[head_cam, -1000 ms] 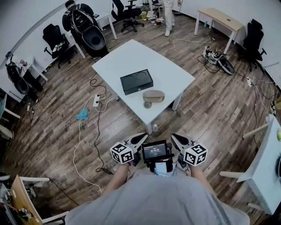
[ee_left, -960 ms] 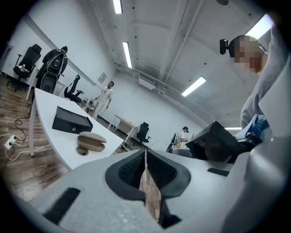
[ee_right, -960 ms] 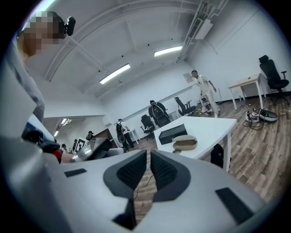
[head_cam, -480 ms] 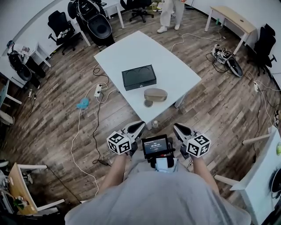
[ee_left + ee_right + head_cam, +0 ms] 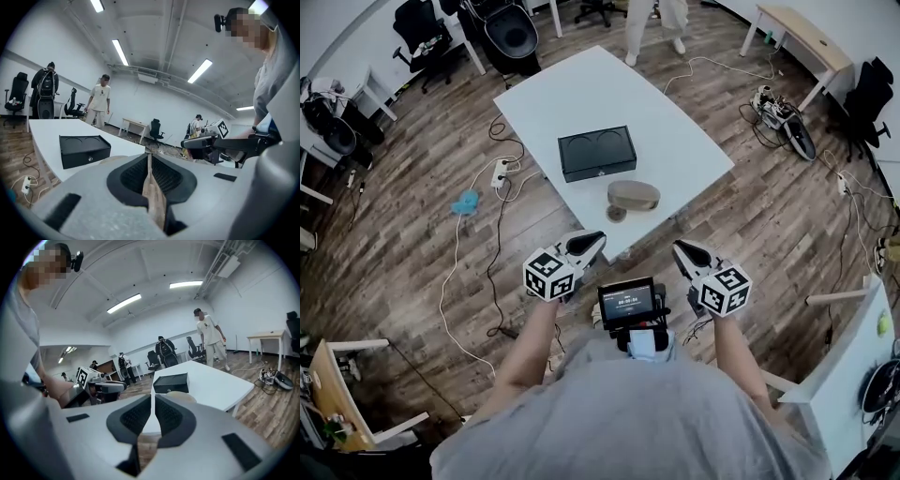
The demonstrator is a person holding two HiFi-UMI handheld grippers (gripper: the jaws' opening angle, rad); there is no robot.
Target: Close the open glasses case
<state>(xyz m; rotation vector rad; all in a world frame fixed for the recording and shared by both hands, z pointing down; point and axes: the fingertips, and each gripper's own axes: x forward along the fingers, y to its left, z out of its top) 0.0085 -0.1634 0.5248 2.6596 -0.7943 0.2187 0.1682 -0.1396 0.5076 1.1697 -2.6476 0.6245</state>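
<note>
Plainly, the case (image 5: 633, 194) lies toward the bench's (image 5: 581, 94) near corner, just in front of a black box (image 5: 597, 153). Only the head view shows a small round piece (image 5: 616, 214) beside it. The left hand-held gripper (image 5: 589, 242) and the right hand-held gripper (image 5: 684, 251) hover short of that corner, jaws together, empty. The gripper views show a person (image 5: 100, 101) standing beyond the bench.

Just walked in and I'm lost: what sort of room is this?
Likely an open office or lab workspace: a white table, a rolling office chair, and a power strip lying on the wood floor.
</note>
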